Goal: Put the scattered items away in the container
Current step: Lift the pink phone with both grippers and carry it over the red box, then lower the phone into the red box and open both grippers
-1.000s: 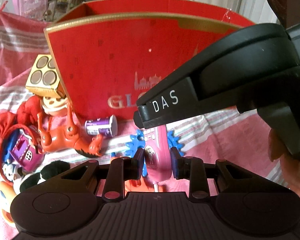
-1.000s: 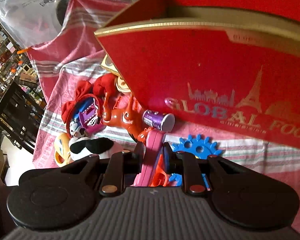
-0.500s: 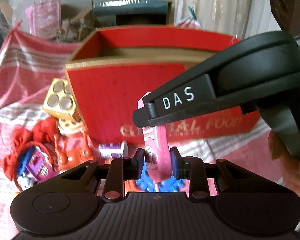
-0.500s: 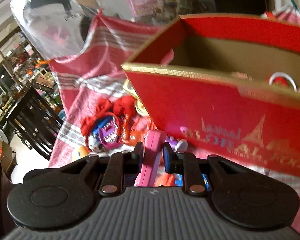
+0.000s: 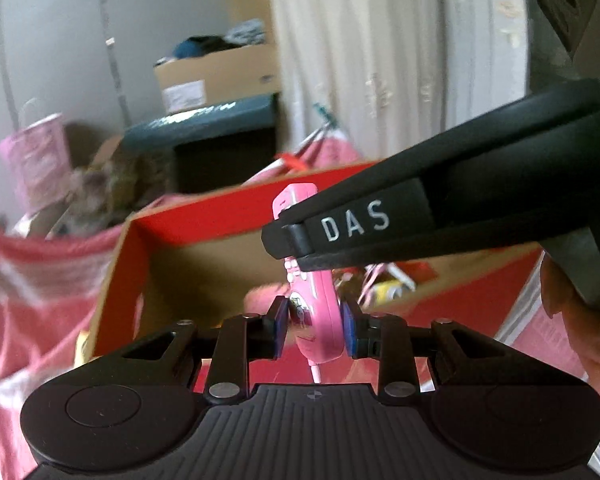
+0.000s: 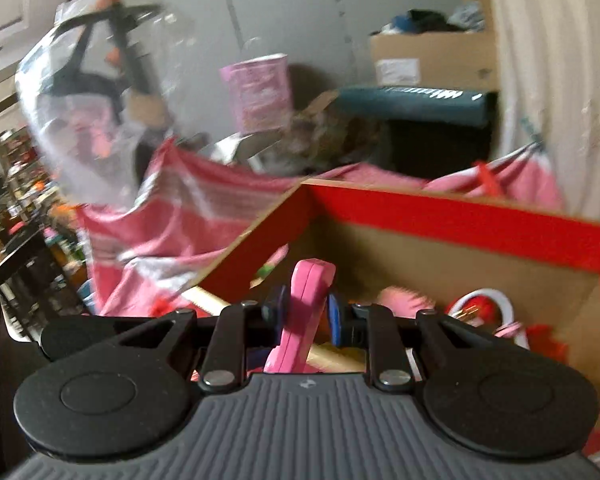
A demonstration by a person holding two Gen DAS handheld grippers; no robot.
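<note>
My left gripper (image 5: 314,320) is shut on a pink toy phone (image 5: 312,304) and holds it upright above the open red cardboard box (image 5: 204,208). My right gripper (image 6: 302,312) is shut on a pink flat toy piece (image 6: 300,320), also held over the red box (image 6: 440,212). The right gripper's black body crosses the left wrist view from the right and hides the phone's middle. Inside the box lie several items, among them a white ring with red parts (image 6: 484,308) and a pink soft thing (image 6: 404,296).
A pink striped cloth (image 5: 28,264) covers the table around the box. Behind stand a dark teal bin (image 6: 416,100), a cardboard carton (image 5: 216,76), a pink bag (image 6: 260,88), a clear plastic bag (image 6: 88,120) and a pale curtain (image 5: 396,56).
Both grippers have risen with their pink items from the table in front of the box to above its open top. The scattered toys on the cloth have dropped out of view.
</note>
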